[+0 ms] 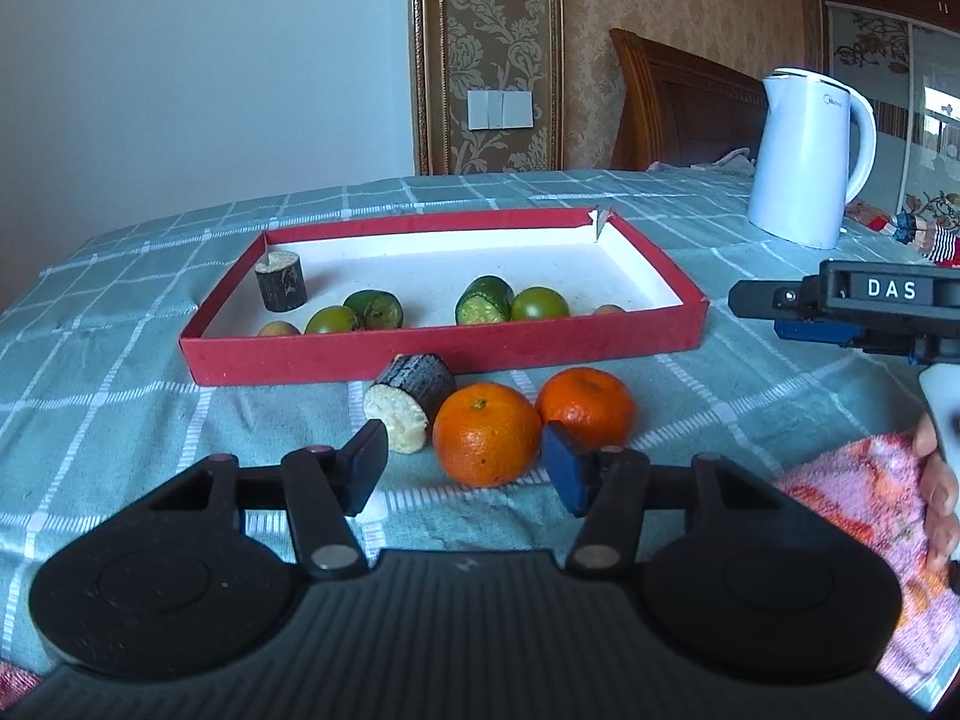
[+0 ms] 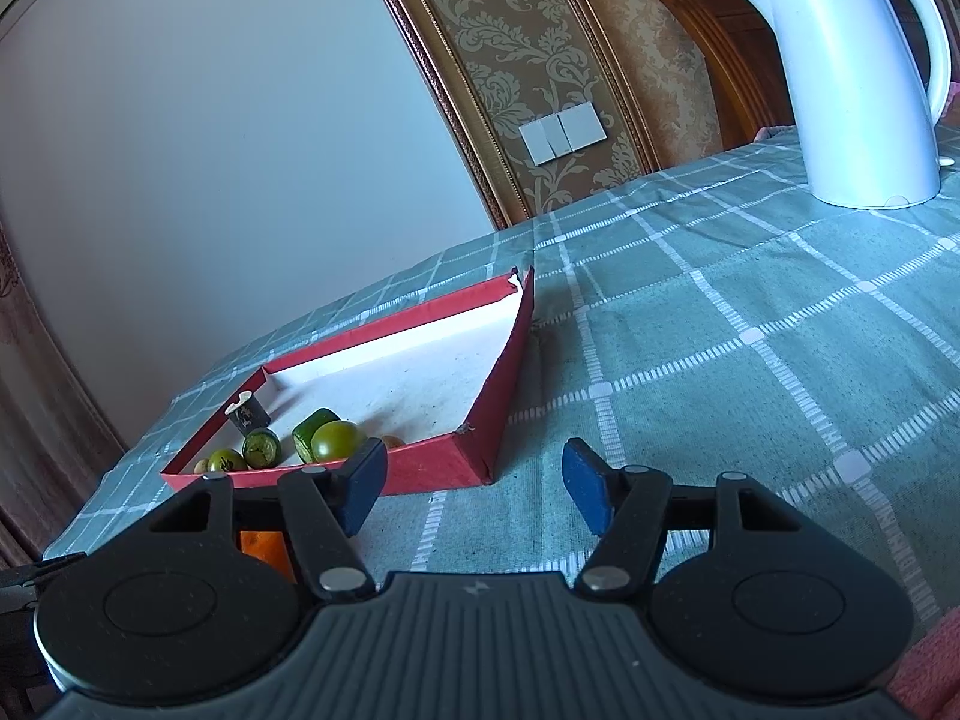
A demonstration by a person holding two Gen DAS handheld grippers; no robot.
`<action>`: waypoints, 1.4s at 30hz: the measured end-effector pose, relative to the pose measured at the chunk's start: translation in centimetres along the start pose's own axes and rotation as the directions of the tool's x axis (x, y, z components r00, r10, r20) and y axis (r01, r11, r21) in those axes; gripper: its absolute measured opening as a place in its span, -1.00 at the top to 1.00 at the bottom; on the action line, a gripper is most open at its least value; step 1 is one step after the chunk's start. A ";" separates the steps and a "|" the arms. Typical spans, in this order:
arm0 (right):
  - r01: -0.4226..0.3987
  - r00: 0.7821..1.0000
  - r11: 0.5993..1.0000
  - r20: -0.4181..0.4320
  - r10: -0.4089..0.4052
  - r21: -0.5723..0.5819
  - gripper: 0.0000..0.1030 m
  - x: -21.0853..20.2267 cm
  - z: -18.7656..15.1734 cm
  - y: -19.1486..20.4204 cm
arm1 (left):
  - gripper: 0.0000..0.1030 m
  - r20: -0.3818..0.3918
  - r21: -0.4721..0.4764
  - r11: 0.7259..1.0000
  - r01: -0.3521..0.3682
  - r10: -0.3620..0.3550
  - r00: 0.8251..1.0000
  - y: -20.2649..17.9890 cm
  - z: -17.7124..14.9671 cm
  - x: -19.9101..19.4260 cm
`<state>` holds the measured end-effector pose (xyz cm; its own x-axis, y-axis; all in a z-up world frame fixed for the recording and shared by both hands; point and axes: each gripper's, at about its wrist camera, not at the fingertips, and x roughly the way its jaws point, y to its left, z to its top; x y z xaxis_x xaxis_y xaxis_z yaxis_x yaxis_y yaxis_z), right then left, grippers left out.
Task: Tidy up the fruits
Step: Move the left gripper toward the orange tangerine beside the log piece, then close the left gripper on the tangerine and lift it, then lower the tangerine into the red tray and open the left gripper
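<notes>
Table under a green cloth (image 1: 150,360) with a white woven grid, slightly rumpled. On it sits a shallow red cardboard tray (image 1: 444,351), rectangular, white liner inside, far right corner torn.

In the tray: a dark bark-skinned cylinder (image 1: 281,281) standing upright in the far left corner, pale cut face up; two cut green chunks (image 1: 373,308) lying on their sides, mottled cut faces toward the camera; two smooth round green fruits (image 1: 539,304); two small brownish ones at the near wall, mostly hidden.

Outside, just in front of the near wall: a second dark cylinder (image 1: 411,399) tipped on its side, crumbly white end facing out, touching the near orange (image 1: 486,434). A second orange (image 1: 586,406) sits just behind and to the right, the two touching or nearly so. Both have dimpled peel.

Left gripper (image 1: 468,468) points slightly down at the near orange, jaws partly open. Blue pads flank the orange's front; no visible contact on either side, nothing held.

Right gripper (image 2: 474,489) is tilted, roughly half open, with only bare cloth between its pads. It hangs off the tray's right end. In the left view its black body shows at the right edge, with a hand (image 1: 939,498) and a pink textured sleeve below.

White smooth plastic kettle (image 2: 864,72) stands far right, well apart from the tray.
</notes>
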<state>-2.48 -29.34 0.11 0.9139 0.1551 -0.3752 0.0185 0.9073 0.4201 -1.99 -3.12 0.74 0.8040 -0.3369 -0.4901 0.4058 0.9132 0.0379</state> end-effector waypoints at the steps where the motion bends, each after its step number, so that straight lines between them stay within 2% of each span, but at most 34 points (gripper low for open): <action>1: 0.000 1.000 1.000 -0.001 0.000 0.000 -0.25 0.0 0.0 0.0 | -0.05 -0.006 0.013 1.000 0.006 -0.005 1.000 -0.2 0.1 0.1; 3: 0.001 1.000 1.000 -0.003 -0.001 0.001 -0.25 0.0 0.0 0.0 | -0.05 -0.040 0.040 0.999 0.002 0.000 0.999 -0.7 0.2 0.8; 5: 0.000 1.000 1.000 0.000 0.000 0.000 -0.26 0.0 0.0 0.0 | 0.05 -0.047 0.051 0.999 -0.016 0.018 0.999 -1.0 0.2 1.3; 10: -0.003 1.000 1.000 0.002 0.003 0.010 -0.26 0.1 0.0 -0.2 | 0.07 -0.056 0.005 1.000 -0.005 0.005 0.998 -0.4 0.5 2.0; 15: -0.005 1.000 1.000 0.005 0.005 0.013 -0.27 0.0 0.0 -0.2 | 0.07 -0.051 -0.004 1.000 -0.025 0.025 0.998 -0.7 0.6 2.4; 17: -0.005 1.000 1.000 0.006 0.005 0.016 -0.27 -0.1 0.0 -0.3 | 0.11 -0.051 -0.005 1.000 -0.029 0.028 0.998 -0.8 0.6 2.4; 19: -0.007 1.000 1.000 0.006 0.007 0.019 -0.27 0.0 0.0 -0.3 | 0.24 -0.051 -0.008 1.000 -0.020 0.019 0.998 -0.9 0.5 2.2; 28: -0.009 1.000 1.000 0.010 0.009 0.026 -0.27 -0.1 0.0 -0.4 | 0.25 -0.037 -0.022 1.000 -0.023 0.022 0.999 -0.8 0.4 1.1; 35: -0.008 1.000 1.000 0.008 0.008 0.027 -0.27 -0.1 -0.1 -0.4 | 0.25 0.053 0.013 0.999 -0.053 0.052 0.997 -0.4 4.5 0.9; 42: -0.015 1.000 0.999 0.009 0.014 0.039 -0.27 -0.2 -0.1 -0.5 | 0.19 0.013 0.006 0.995 -0.095 0.095 0.995 0.5 7.2 5.3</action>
<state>-2.68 -29.76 -0.08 0.9178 0.1644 -0.3614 0.0209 0.8889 0.4575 5.66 -6.08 4.45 0.8444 -0.2514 -0.4730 0.3298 0.9398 0.0894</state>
